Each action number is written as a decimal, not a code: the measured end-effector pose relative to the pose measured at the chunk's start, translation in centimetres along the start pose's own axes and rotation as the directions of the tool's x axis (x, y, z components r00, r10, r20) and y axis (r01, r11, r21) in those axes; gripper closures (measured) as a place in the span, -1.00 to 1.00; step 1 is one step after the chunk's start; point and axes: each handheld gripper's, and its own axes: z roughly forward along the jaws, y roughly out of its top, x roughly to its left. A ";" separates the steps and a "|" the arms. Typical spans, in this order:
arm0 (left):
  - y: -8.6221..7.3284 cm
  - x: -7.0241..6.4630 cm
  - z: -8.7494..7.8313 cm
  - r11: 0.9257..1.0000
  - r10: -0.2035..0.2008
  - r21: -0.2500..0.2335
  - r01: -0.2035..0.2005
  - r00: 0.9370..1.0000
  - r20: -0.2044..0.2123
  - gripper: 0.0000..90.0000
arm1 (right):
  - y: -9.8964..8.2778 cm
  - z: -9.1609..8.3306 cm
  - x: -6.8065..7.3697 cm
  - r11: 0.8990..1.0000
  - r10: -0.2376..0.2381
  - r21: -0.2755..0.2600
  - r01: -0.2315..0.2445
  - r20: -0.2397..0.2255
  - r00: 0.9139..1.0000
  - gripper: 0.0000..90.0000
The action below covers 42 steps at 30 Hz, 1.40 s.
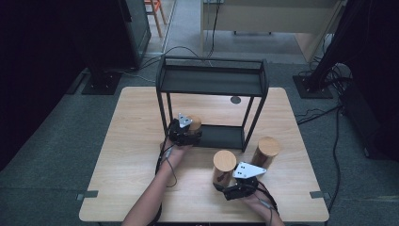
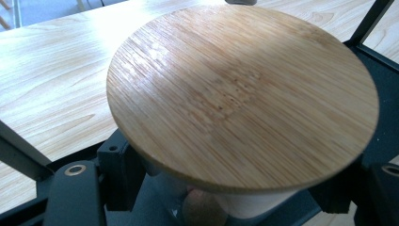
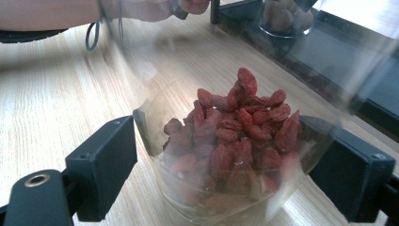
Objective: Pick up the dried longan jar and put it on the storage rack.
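Note:
A black two-tier metal shelf stands on the wooden table. My left gripper is shut on a glass jar with a round bamboo lid, held at the left end of the lower shelf board. In the left gripper view its jaws press the glass under the lid. My right gripper is shut on a second lidded jar near the table's front. In the right gripper view that jar holds red dried berries between the jaws. The left hand's jar shows far off on the shelf.
A third jar with a bamboo lid stands on the table just right of the shelf's front right leg. The upper shelf tray is bare. Cables trail from both grippers. Dark floor, stands and cables surround the table.

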 end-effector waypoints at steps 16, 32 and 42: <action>0.3 0.1 0.6 1.000 0.001 0.000 -0.001 1.000 0.000 -0.42 | 0.0 0.1 0.2 1.000 -0.015 0.007 0.015 0.010 1.000 -0.70; -0.4 -0.5 0.5 0.999 -0.011 0.038 0.013 0.999 -0.043 -0.52 | 0.0 0.1 0.2 1.000 -0.011 0.011 0.011 0.007 1.000 -0.70; -0.9 -0.8 0.0 0.999 -0.001 0.050 0.004 0.999 -0.051 -0.52 | 0.0 0.1 0.1 1.000 -0.012 0.011 0.012 0.002 1.000 -0.69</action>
